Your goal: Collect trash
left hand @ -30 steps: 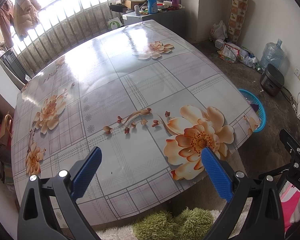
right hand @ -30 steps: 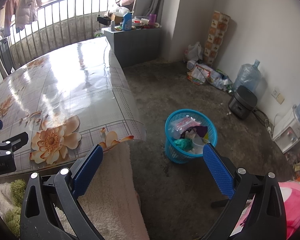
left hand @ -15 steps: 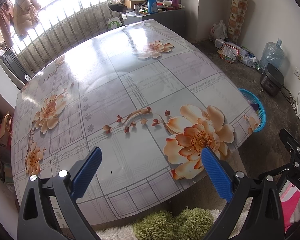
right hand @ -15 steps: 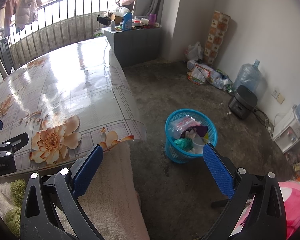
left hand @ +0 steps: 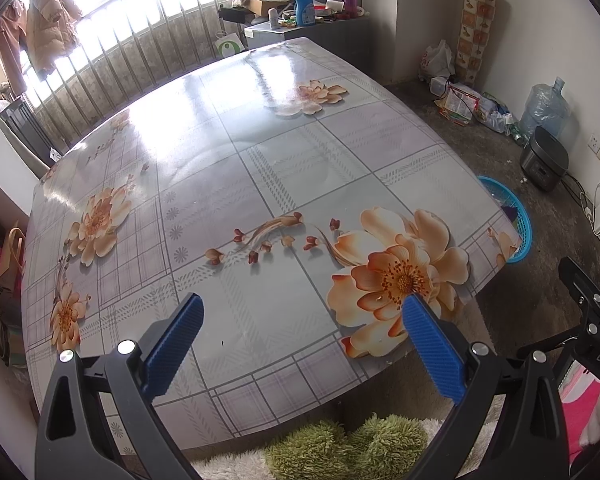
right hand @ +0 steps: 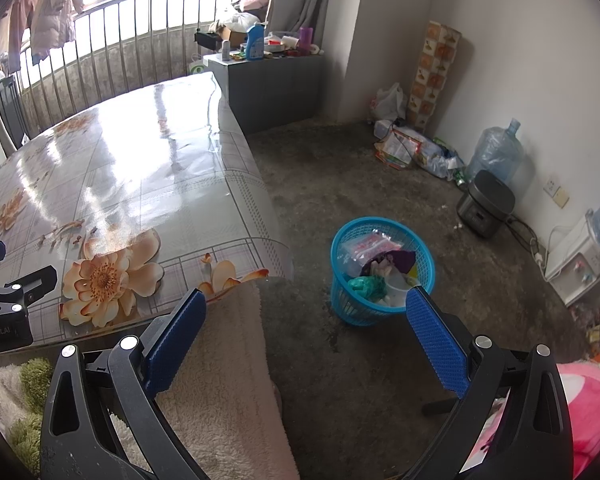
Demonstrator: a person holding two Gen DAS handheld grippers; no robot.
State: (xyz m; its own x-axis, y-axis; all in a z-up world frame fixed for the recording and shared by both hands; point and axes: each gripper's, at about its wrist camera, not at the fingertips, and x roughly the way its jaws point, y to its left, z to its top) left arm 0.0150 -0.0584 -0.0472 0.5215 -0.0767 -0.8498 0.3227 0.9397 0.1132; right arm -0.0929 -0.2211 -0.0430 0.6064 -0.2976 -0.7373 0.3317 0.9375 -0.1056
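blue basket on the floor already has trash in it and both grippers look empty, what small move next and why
Probably hold both grippers open and pull back rather than reach. The floral glossy tablecloth shows no loose trash; the blue plastic mesh basket already holds wrappers. The left gripper and right gripper are both open and hold nothing. The litter by the far wall might come next.

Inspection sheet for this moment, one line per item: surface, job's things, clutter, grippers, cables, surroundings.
Surface: table with glossy floral cover, nothing seen on it.
Job's things: blue basket on the floor beside the table, holding wrappers and trash.
Clutter: bags and packets along the wall.
Grippers: left gripper open, empty; right gripper open, empty.
Cables: cords near the rice cooker.
Surroundings: water jug, railing, cabinet.
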